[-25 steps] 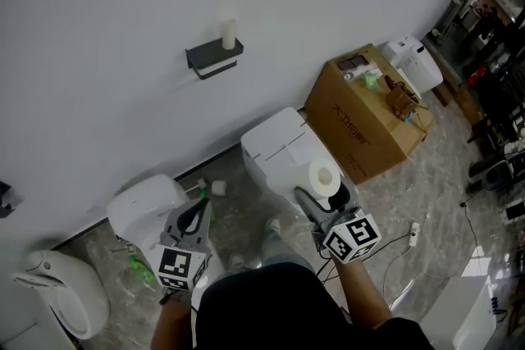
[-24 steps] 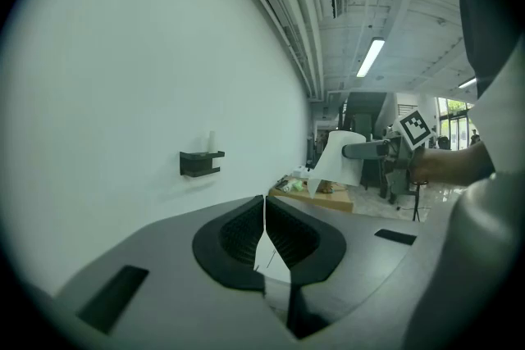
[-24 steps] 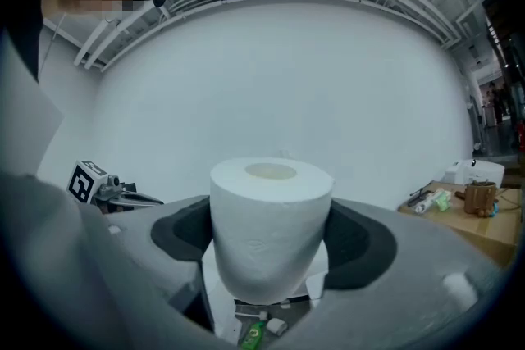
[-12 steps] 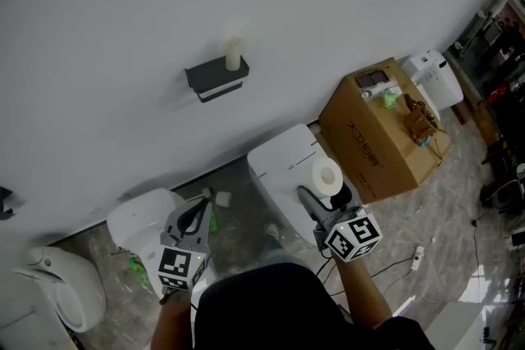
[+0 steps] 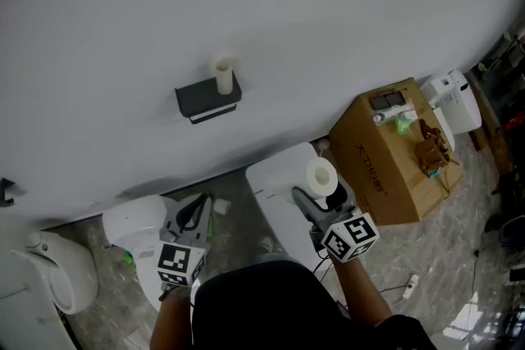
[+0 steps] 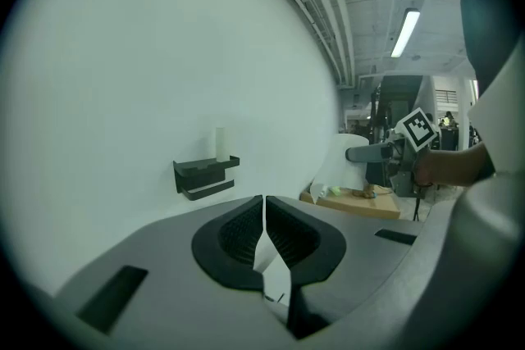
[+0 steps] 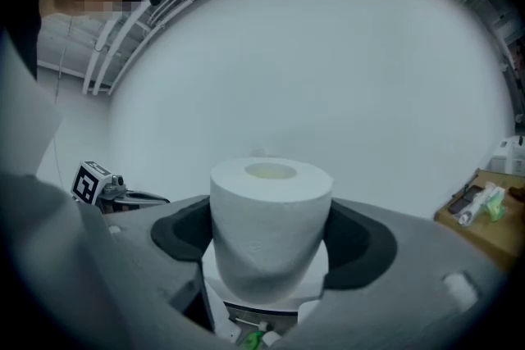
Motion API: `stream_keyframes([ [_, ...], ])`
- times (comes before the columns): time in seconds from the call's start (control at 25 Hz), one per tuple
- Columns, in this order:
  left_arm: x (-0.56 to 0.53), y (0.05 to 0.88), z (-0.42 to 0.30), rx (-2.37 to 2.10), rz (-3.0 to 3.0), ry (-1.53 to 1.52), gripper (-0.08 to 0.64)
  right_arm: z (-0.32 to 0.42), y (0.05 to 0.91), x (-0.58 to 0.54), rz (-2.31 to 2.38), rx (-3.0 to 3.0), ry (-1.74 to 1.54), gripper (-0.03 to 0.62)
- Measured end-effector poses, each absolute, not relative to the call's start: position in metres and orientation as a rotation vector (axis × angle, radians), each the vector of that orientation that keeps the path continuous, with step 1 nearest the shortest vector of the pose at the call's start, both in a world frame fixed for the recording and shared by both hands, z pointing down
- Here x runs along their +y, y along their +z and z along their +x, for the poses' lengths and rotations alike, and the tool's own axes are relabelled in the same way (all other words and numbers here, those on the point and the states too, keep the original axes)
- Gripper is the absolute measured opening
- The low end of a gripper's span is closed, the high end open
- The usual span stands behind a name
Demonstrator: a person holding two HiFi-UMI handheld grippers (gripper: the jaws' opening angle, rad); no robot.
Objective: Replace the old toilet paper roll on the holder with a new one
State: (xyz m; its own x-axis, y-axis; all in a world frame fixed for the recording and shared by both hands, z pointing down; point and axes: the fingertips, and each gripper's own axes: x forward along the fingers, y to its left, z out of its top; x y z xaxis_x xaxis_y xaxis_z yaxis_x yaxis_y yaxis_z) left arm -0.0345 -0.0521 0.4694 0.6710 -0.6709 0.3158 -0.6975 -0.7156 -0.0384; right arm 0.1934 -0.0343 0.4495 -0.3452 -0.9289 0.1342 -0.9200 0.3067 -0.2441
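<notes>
The black wall holder [image 5: 207, 101] carries a pale bare tube [image 5: 223, 75] standing upright on its top shelf. My right gripper [image 5: 324, 186] is shut on a full white toilet paper roll [image 5: 321, 175], held upright between the pads over the white toilet lid. In the right gripper view the roll [image 7: 271, 225] fills the jaws. My left gripper [image 5: 194, 215] is shut and empty, low and left of the roll. In the left gripper view its jaws [image 6: 264, 213] meet, with the holder [image 6: 205, 175] and tube [image 6: 221, 143] ahead on the wall.
A white toilet [image 5: 279, 172] stands below the holder. A brown cardboard box [image 5: 394, 147] with small items on top stands to the right, and a white appliance [image 5: 455, 98] beyond it. Two white fixtures [image 5: 131, 224] sit at the lower left. Cables lie on the floor at the lower right.
The person and both grippers have moved across the floor toward the wall. The holder now sits lower in the head view. Both grips look the same.
</notes>
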Motion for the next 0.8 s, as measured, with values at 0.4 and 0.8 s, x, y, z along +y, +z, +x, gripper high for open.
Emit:
stream_keyframes([
  [0.4,-0.079,0.466,0.004,-1.282,2.713,0.492,0.017,0.219,0.451,-0.078,-1.629,2.591,-0.441,0.387],
  [0.8,-0.114,0.460,0.022,-1.241,2.762,0.481,0.017,0.228,0.448,-0.098,-1.660,2.565,-0.431,0.387],
])
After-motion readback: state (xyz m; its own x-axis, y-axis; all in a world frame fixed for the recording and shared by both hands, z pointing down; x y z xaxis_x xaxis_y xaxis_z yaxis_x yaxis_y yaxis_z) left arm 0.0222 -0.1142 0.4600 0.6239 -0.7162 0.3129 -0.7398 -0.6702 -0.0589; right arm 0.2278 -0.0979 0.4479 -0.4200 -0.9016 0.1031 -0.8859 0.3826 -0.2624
